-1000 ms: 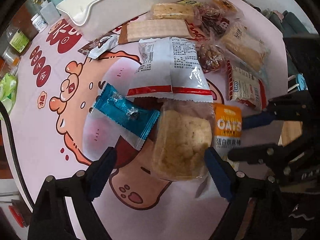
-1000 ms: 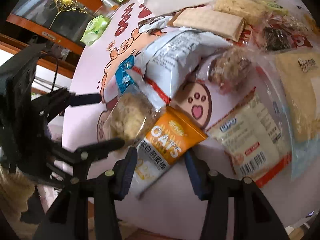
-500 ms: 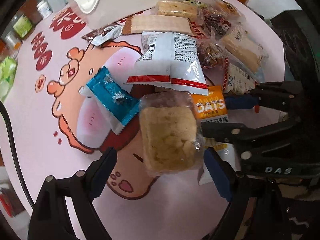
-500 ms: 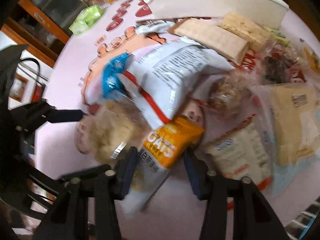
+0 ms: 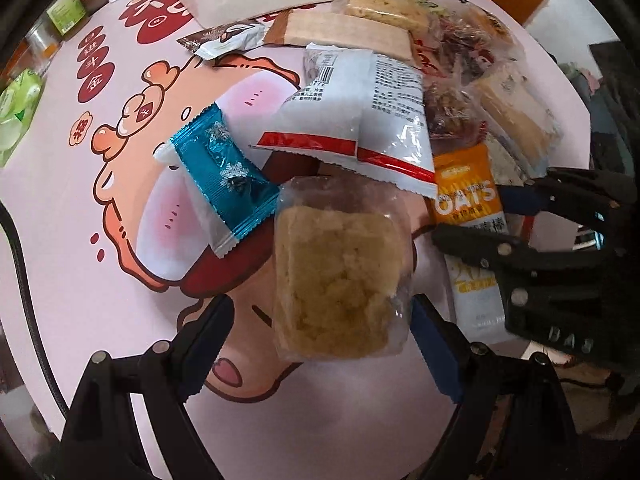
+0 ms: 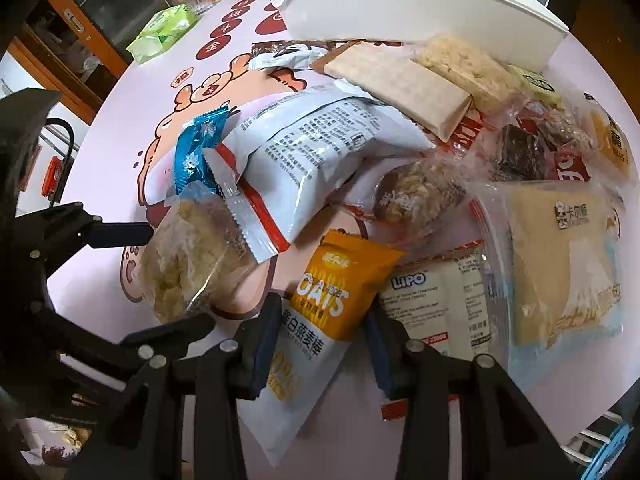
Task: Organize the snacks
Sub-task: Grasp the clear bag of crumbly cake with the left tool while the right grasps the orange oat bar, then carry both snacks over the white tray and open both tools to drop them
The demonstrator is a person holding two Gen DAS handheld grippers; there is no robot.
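A crumbly yellow cake (image 5: 336, 272) in a clear wrapper lies on the pink cartoon mat (image 5: 80, 240). My left gripper (image 5: 320, 340) stands open around it. Its left pad is clear of the wrapper and its right pad is at the wrapper's edge. An orange and white OATS bar (image 6: 332, 288) lies beside the cake (image 6: 188, 256). My right gripper (image 6: 320, 344) is shut on it, a pad against each long side. In the left wrist view the right gripper (image 5: 472, 220) clamps the OATS bar (image 5: 466, 196) from the right. Both grippers point steeply down.
A white bag with a red stripe (image 5: 360, 108) and a blue foil sweet (image 5: 220, 176) lie just beyond the cake. A Lipo pack (image 6: 436, 304) and several more snacks crowd the right. A white bin (image 6: 400, 4) stands at the back, a green tissue pack (image 6: 164, 32) far left.
The right gripper's jaws have narrowed onto the OATS bar. Both wrists have rolled, so the snacks look turned in both views. The cake has stayed between the left jaws.
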